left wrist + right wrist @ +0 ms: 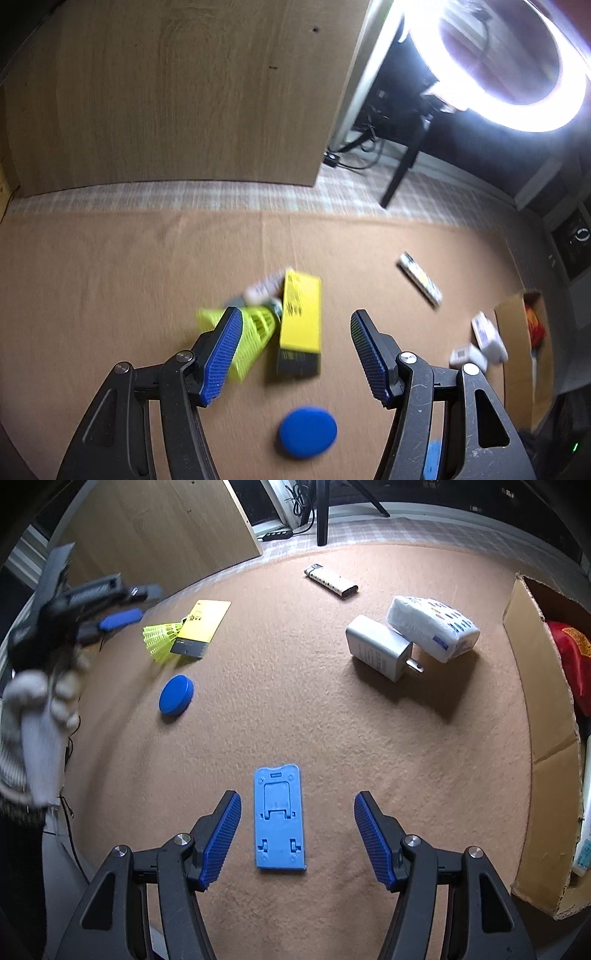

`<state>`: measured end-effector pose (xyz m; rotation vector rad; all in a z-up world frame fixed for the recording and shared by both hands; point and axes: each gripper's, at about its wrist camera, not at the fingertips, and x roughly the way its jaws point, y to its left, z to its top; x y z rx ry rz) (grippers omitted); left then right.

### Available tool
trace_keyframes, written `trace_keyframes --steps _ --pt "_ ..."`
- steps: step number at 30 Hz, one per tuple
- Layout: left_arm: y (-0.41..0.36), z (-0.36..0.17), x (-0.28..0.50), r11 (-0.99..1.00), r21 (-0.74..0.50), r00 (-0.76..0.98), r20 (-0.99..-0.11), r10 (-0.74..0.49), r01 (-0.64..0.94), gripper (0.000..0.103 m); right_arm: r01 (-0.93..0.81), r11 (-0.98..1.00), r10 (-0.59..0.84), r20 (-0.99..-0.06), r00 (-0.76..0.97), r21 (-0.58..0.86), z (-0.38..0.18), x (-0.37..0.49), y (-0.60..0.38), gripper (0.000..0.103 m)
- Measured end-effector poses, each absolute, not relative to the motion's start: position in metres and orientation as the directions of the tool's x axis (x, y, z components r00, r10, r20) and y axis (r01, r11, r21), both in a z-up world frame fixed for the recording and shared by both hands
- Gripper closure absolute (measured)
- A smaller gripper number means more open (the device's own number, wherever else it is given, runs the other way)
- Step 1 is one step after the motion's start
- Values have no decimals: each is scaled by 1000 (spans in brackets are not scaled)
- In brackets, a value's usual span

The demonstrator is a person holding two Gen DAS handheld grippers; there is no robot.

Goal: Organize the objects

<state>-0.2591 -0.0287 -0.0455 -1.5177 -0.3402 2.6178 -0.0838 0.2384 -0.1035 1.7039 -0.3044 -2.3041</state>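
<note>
The flat blue plastic phone stand (279, 818) lies on the tan felt desk (332, 738) between the released right claw (297, 834); stiff, light and thin, best pinched across its long edges. The left claw (295, 354) hangs released, empty.

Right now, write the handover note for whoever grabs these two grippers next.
Left gripper: jaws open, empty, above the shuttlecock and yellow box.
Right gripper: jaws open, empty, straddling the blue stand, not touching it.
On the mat: blue cap, lighter, charger with the tissue pack leaning on it.
Cardboard box at the right edge holds a red item; the rest of its contents are hard to see.
Done: nothing that can be told from here.
Left: all seven loose things are still on the mat.
</note>
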Motion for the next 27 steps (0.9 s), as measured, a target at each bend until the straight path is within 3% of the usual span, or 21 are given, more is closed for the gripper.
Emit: trace_keyframes --steps 4,9,15,27 --pt "-41 -61 -289 -956 -284 -457 -861 220 74 41 73 -945 -325 -904 -278 318 -105 -81 248 43" --pt "-54 -85 -317 -951 -282 -405 -890 211 125 54 43 -949 -312 -908 -279 313 -109 -81 265 43" --pt "-64 -113 -329 -938 -302 -347 -909 229 172 55 -3 -945 -313 -909 -275 326 -116 -80 281 43" --pt "-1 -125 -309 -944 -330 -270 -909 317 3 65 11 -941 -328 -904 -276 338 -114 -81 277 43"
